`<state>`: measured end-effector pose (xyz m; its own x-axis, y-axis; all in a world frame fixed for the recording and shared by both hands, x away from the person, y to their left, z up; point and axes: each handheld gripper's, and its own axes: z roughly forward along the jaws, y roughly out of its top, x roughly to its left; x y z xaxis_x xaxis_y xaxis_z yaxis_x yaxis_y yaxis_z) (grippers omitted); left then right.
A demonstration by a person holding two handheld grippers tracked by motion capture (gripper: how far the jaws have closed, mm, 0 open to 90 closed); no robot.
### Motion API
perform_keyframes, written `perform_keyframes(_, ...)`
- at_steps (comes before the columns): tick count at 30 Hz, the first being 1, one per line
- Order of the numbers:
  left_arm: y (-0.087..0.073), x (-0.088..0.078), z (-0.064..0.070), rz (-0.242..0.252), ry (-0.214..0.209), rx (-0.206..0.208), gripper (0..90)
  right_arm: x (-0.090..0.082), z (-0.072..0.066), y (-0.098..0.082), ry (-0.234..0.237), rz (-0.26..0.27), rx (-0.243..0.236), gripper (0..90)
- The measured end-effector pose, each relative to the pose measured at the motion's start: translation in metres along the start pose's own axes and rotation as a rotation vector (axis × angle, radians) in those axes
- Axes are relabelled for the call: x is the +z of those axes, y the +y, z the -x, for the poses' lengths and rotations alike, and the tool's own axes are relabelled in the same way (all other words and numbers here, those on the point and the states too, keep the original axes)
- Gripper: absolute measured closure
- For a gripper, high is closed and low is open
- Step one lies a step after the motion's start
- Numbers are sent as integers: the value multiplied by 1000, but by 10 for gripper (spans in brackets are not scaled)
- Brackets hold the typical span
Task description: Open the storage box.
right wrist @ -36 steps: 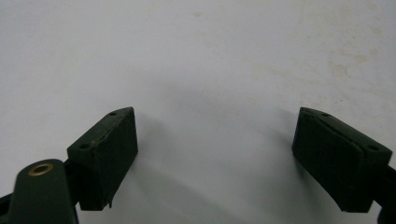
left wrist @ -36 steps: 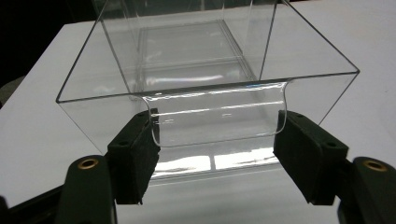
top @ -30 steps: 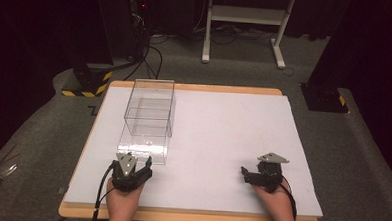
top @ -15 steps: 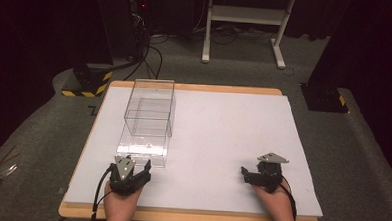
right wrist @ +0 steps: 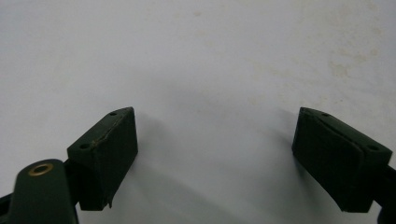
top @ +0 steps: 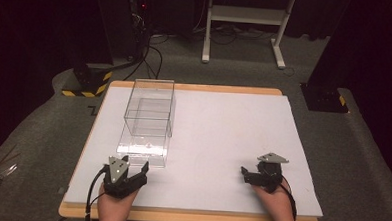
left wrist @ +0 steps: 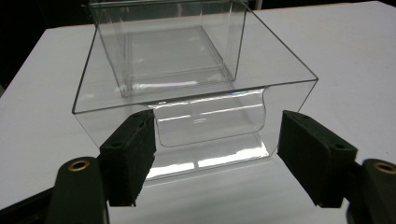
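Nearest the person, the left gripper [top: 140, 171] rests at the near left edge of the white table top [top: 222, 141], its jaws spread wide and holding nothing; in the left gripper view its two black foam pads [left wrist: 130, 154] stand either side of the near end of the clear rectangular plastic box [left wrist: 196, 88], just short of it, and I cannot tell whether the left pad grazes the wall. The right gripper [top: 246, 174] lies near the front right of the table, well apart from the box, also wide open and empty over bare white surface. The box sits on the left half of the table, running away from the person, with a smaller clear inner box [top: 153, 116] seated inside it. This looks like the approach step before a grasp. The next move likely calls for easing the left gripper forward and closing on the near wall or its moulded recess, squarely, since smooth plastic may slip.
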<state>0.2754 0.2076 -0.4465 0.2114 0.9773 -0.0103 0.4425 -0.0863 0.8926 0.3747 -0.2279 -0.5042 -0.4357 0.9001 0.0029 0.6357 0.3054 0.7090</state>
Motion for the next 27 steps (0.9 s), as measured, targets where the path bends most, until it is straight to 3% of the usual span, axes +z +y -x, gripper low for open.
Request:
perform_keyframes(5,6,-4,-7,20,-22,0,402,0,0,0,-2,0,-2,142)
perform_keyframes(12,17,-4,-24,48,-8,-12,553,0,0,0,-2,1,-5,142)
perform_keyframes(16,22,1,-42,50,26,-8,626,0,0,0,-2,0,-2,142)
perform_keyframes(22,23,9,-76,42,100,-7,657,0,0,0,-2,1,-5,142)
perform_keyframes(27,13,20,-107,-14,149,-28,645,0,0,0,-2,1,-5,142)
